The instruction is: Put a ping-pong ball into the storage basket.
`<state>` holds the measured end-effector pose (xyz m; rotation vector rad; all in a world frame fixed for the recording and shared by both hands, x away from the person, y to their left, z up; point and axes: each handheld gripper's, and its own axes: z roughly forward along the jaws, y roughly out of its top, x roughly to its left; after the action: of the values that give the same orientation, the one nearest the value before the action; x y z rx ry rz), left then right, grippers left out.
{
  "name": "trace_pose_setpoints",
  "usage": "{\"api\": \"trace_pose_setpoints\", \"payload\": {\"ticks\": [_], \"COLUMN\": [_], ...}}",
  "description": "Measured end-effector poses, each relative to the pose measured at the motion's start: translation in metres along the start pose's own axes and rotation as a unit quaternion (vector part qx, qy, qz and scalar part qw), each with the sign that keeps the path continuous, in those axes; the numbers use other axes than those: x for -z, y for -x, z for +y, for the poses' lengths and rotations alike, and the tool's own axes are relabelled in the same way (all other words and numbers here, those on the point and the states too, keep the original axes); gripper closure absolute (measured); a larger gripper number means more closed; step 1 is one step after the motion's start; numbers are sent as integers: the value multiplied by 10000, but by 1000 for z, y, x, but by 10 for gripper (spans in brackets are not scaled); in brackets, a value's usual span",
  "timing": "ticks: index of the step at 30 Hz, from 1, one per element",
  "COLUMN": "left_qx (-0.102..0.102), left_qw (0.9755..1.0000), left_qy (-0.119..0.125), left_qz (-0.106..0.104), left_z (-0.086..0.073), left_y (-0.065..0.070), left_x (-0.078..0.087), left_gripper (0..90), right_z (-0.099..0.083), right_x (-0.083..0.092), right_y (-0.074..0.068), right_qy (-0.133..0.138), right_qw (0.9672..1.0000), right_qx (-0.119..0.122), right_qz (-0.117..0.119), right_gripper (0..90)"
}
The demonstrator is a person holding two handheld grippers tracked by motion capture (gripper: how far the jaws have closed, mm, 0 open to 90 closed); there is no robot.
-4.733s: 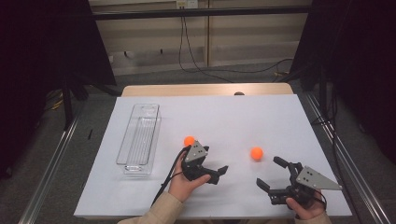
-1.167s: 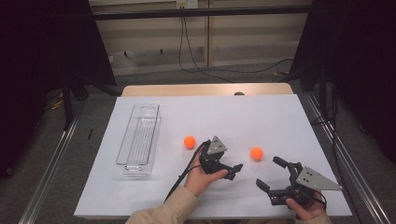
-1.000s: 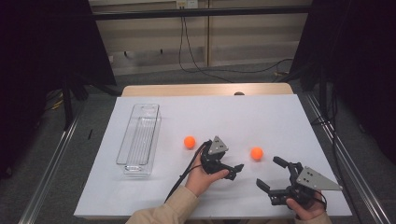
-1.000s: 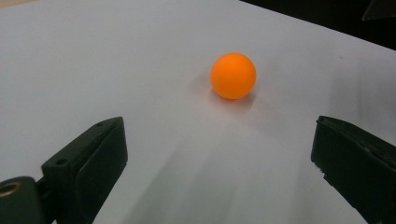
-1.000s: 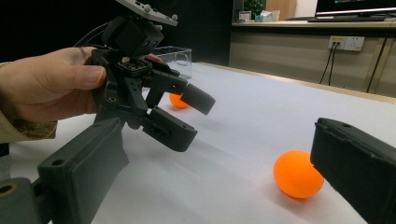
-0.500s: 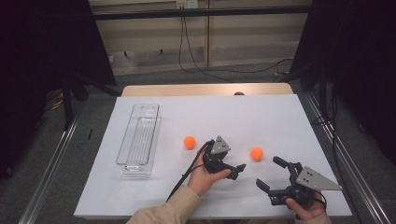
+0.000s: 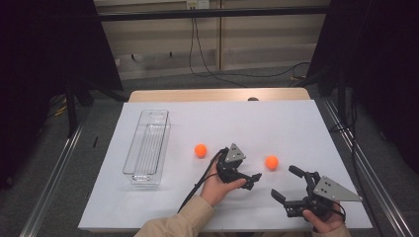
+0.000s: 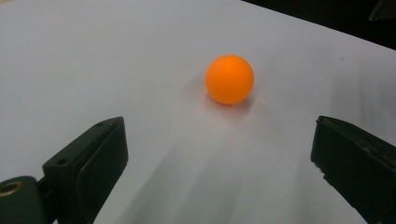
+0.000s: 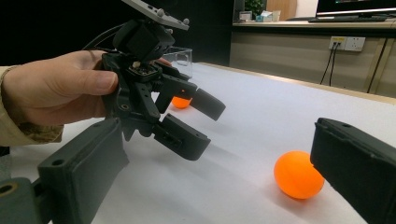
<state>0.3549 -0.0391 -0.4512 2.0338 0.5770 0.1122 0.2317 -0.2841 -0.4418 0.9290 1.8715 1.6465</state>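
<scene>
— Start at the near edge of the counter (image 7: 148,217). What is the right gripper (image 7: 291,189) doing there?

— It sits low by the near right corner, jaws wide apart and holding nothing. In the right gripper view its own jaws frame the nearer orange ball (image 9: 299,174), so I judge it is parked as a watcher or a backstop, not the one doing the picking.

— And the left gripper (image 7: 248,178)?

— A little farther in, near the middle of the counter, held in the left hand (image 7: 217,183). Its jaws are also spread, with nothing between them. It points toward the right side, at that same ball (image 7: 271,162).

— How close is it?

— Near, not touching. In the left gripper view the ball (image 8: 229,79) lies on the bare white surface ahead of the jaws and roughly centred between them. That lineup looks deliberate: open wide first, then slide forward so the ball ends up between the pads.

— Anything beyond?

— A second orange ball (image 7: 200,150) rests just left of the left gripper, toward the counter's middle. Farther left, the clear tray (image 7: 132,157) lies lengthwise along the left edge, empty as far as I can tell. I take it as the likely place for the balls.
</scene>
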Motion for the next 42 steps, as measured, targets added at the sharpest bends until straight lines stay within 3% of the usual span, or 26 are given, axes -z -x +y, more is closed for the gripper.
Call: {"api": "trace_pose_setpoints", "payload": {"ticks": [42], "left_qx": [-76], "left_qw": [9999], "left_qy": [-85], "left_qz": [-23], "left_z": [8], "left_y": [2], "left_x": [-16], "left_gripper": [41], "right_z": [1], "right_x": [0], "right_y": [0], "right_qy": [24], "right_qw": [10000], "right_qx": [10], "right_qz": [2], "right_gripper": [24]}}
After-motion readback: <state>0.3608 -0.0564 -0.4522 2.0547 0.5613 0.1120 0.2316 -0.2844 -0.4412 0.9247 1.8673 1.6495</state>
